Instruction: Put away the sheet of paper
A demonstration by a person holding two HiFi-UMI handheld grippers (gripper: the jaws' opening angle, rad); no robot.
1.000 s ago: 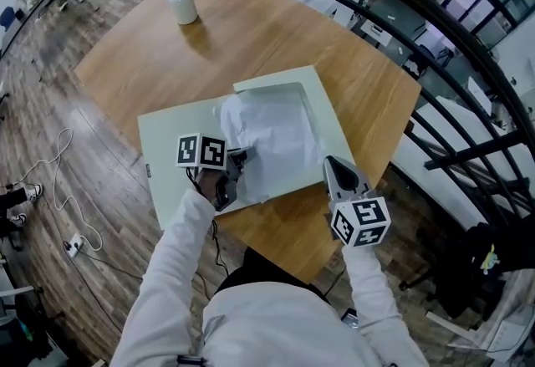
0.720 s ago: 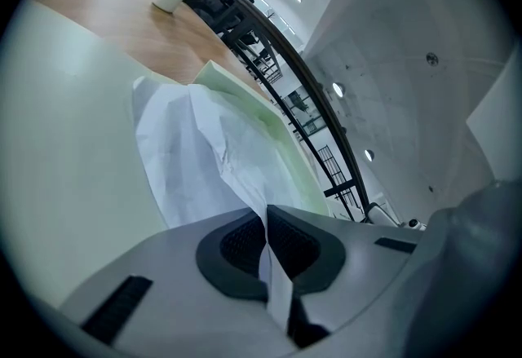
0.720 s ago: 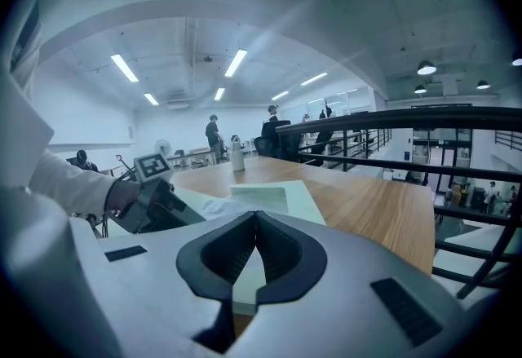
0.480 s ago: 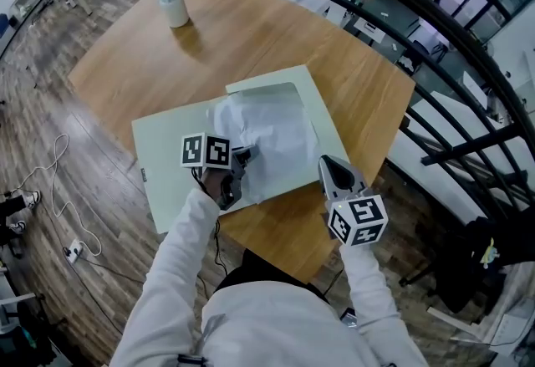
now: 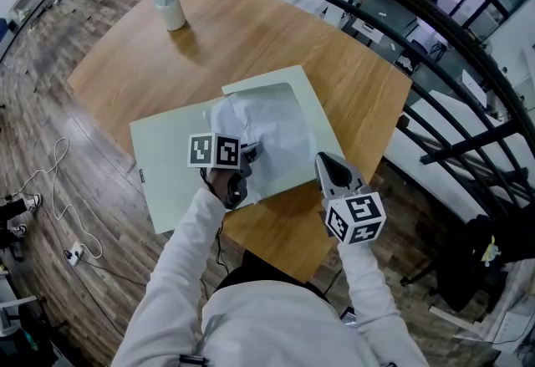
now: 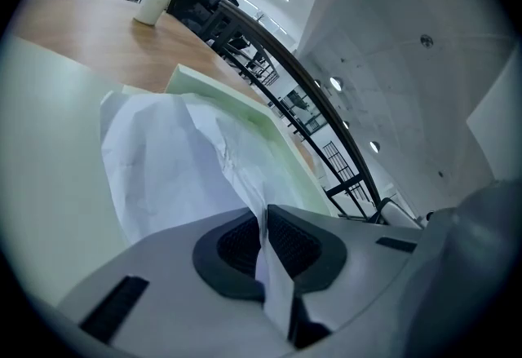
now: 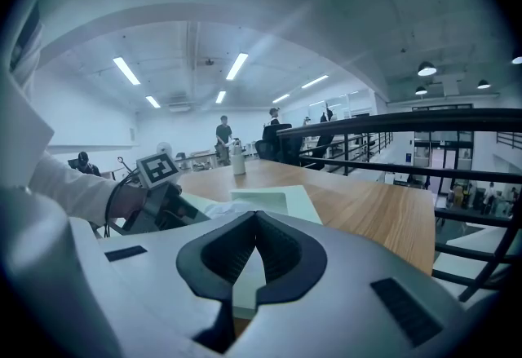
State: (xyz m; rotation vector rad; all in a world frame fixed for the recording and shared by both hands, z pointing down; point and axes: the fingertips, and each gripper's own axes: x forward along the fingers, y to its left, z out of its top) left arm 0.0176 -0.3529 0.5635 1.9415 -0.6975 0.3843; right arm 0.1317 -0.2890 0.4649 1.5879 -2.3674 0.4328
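A crumpled white sheet of paper [image 5: 266, 129] lies on an open pale green folder [image 5: 167, 158] on the round wooden table [image 5: 251, 39]. My left gripper [image 5: 248, 158] is at the sheet's near edge, shut on it. In the left gripper view the paper [image 6: 171, 161] runs up from between the two dark pads [image 6: 238, 244], with the folder's raised flap [image 6: 232, 95] behind. My right gripper [image 5: 326, 166] hovers at the folder's near right corner, shut with nothing in it. In the right gripper view its tips [image 7: 255, 222] meet, and the left gripper [image 7: 159, 200] shows beyond.
A white bottle [image 5: 170, 7] stands at the table's far left. A black railing [image 5: 435, 64] curves round the table's right side. The table's near edge [image 5: 284, 248] is close to my body. Cables [image 5: 63, 190] lie on the wooden floor at left.
My left gripper has shifted slightly right and forward with the paper's edge still pinched, bunching the sheet a little more. The right gripper has barely moved.
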